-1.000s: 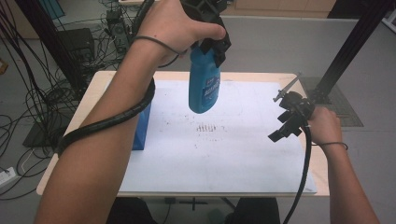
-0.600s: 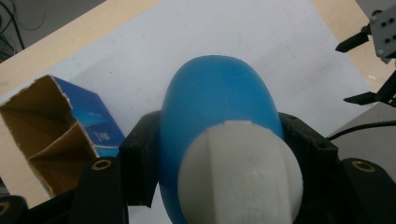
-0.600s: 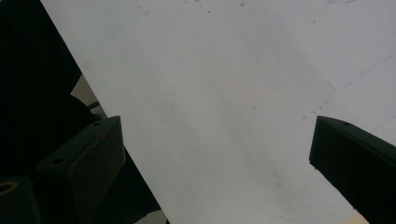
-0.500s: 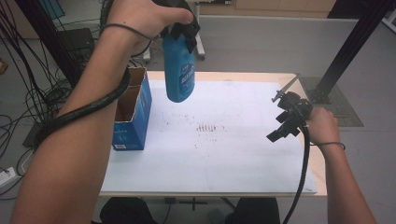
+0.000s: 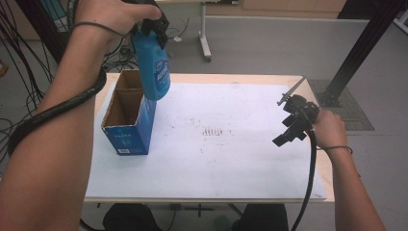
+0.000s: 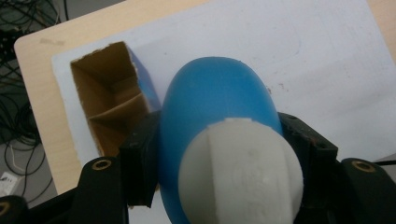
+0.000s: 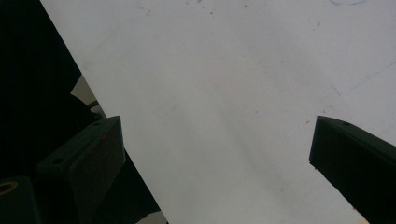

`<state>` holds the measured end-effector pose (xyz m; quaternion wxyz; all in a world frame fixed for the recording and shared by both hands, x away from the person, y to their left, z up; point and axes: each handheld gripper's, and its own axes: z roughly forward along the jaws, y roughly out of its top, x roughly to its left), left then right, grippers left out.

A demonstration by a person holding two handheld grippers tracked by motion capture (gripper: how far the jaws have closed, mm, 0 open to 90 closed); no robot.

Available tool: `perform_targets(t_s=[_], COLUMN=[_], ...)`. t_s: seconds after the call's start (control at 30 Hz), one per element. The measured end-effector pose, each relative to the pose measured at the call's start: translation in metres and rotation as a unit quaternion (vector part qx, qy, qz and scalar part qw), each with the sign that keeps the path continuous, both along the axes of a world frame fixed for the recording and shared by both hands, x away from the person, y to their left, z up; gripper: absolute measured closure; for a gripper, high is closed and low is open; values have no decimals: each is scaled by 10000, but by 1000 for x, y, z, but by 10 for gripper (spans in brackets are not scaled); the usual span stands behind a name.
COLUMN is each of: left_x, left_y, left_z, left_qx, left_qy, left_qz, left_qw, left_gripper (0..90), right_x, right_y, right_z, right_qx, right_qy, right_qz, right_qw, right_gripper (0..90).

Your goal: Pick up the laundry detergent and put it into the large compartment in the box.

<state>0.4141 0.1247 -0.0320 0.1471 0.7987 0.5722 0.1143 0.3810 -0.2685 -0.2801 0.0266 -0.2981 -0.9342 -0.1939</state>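
Leftward since before, left claw (image 5: 149, 21) grasps blue bottle (image 5: 153, 67) above box (image 5: 126, 120); right claw (image 5: 288, 130) released.

Table (image 5: 269, 79): we see a light wood top, white sheet (image 5: 231, 159) covering most of it, faint reddish marks mid-sheet.
Floor (image 5: 269, 43): we see grey, smooth, evenly lit, no hard shadows.
Cables (image 5: 19, 62): black tangle on the floor off the table's left edge.
Post (image 5: 361, 48): black metal upright past the far right corner, foot on a dark grated mat (image 5: 351, 108).
Far side: white table leg (image 5: 206, 36) with a caster, wood-toned panel (image 5: 288, 6) behind it.
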Motion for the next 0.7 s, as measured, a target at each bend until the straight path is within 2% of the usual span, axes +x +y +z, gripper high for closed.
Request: perform_targets(t_s=[0.33, 0.4, 0.53, 0.7], left_x=[3, 3, 2, 2], left_y=[44, 51, 64, 73], left_z=[5, 7, 9, 8], left_qx=[-2, 48, -5, 66], left_qy=[-10, 3, -84, -28], left_qz=[507, 570, 797, 881], left_qw=[9987, 9984, 9968, 9961], left_gripper=[377, 377, 377, 377], right_x=[0, 0, 1, 1], right_y=[0, 0, 1, 3], right_z=[0, 0, -1, -1], right_qx=[9, 25, 4, -3], right_qy=[-5, -9, -3, -6], right_qz=[-14, -11, -6, 17], right_qw=[10000, 10000, 10000, 10000], right_gripper=[31, 31, 31, 31])
